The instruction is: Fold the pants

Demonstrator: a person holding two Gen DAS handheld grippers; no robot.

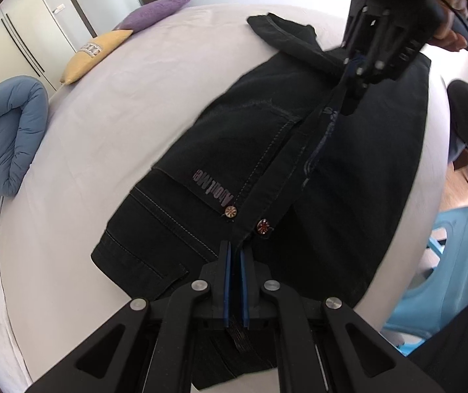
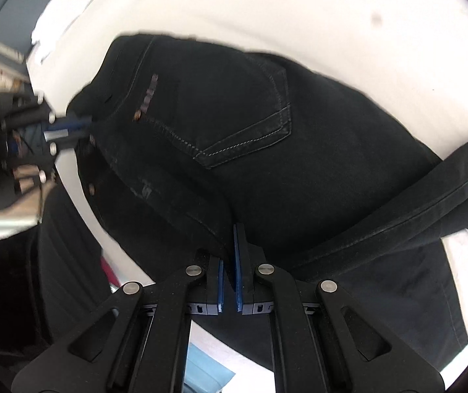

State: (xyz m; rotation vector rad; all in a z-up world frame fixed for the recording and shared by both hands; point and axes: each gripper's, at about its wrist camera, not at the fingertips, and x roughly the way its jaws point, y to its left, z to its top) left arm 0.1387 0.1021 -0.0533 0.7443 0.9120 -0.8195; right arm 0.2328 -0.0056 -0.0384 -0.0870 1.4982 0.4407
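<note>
**Asker:** Pants first — where do they lie?

**Me:** Black pants (image 1: 266,150) lie spread on the white bed sheet (image 1: 109,124), pocket side up, with one leg folded across the far end. Going left to right in my left wrist view: a rolled blue duvet (image 1: 8,134), a yellow pillow (image 1: 96,54), a purple pillow (image 1: 155,13), then the pants, and a light blue plastic chair (image 1: 443,262) off the bed's right edge.

**Asker:** And your tongs?

**Me:** My left gripper (image 1: 236,255) has its blue pads pinched narrow on the waistband near two copper buttons (image 1: 263,226). My right gripper (image 2: 230,245) is likewise closed on a fold of the pants' dark cloth along the side seam, further along from the waist.
</note>
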